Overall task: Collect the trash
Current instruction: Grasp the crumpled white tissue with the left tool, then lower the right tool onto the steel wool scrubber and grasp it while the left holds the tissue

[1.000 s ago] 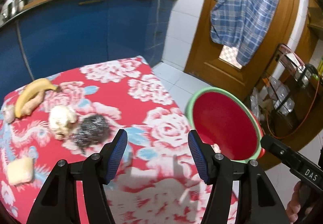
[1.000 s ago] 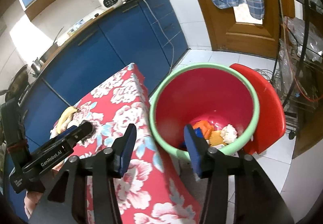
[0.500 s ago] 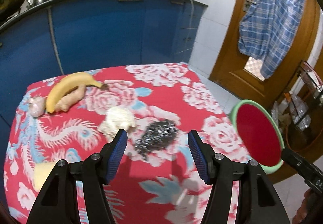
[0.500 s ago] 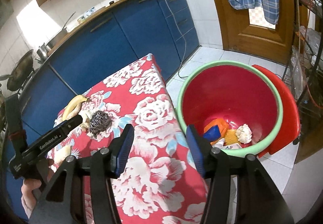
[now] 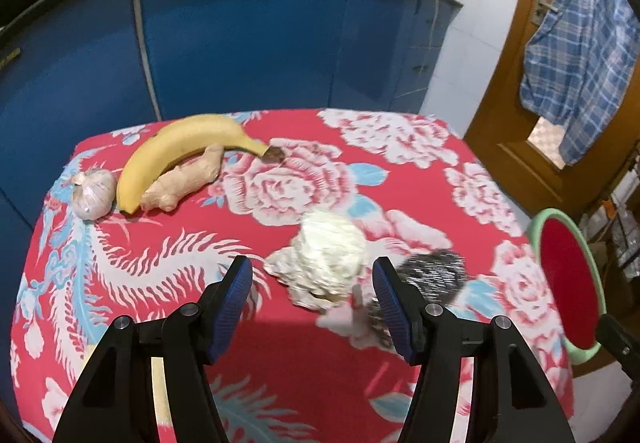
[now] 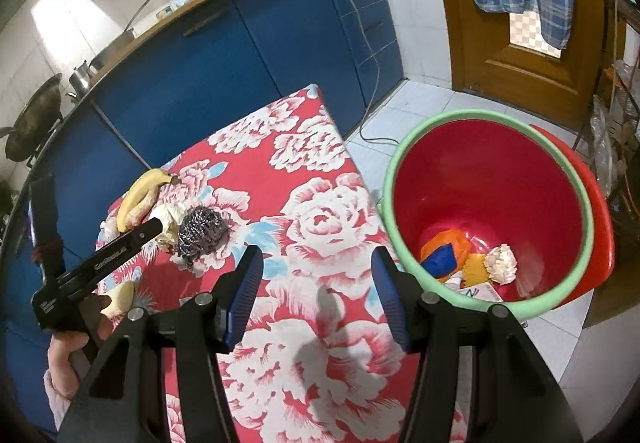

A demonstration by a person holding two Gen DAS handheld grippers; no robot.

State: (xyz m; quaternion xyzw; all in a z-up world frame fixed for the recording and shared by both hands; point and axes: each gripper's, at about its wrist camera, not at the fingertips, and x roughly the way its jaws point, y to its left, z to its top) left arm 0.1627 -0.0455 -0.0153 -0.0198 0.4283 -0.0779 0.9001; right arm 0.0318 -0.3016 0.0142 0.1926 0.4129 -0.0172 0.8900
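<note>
Left tool [image 5: 312, 297] spread, empty, low over desk [image 5: 280, 371]; crumpled white paper wad [image 5: 334, 257] just ahead between fingertips, steel scourer [image 5: 434, 277] beside right finger. Right tool [image 6: 318, 275] spread, empty, over desk edge. Red bin [image 6: 492, 183], green rim, beside edge, holds trash. Left handle lettering blurred.

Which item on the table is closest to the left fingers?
The crumpled white paper wad, just ahead between the open fingers. The steel scourer sits right of it; banana, ginger, garlic lie farther back.

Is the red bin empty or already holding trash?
Holding trash: the red bin has a crumpled paper ball and wrappers at its bottom.
</note>
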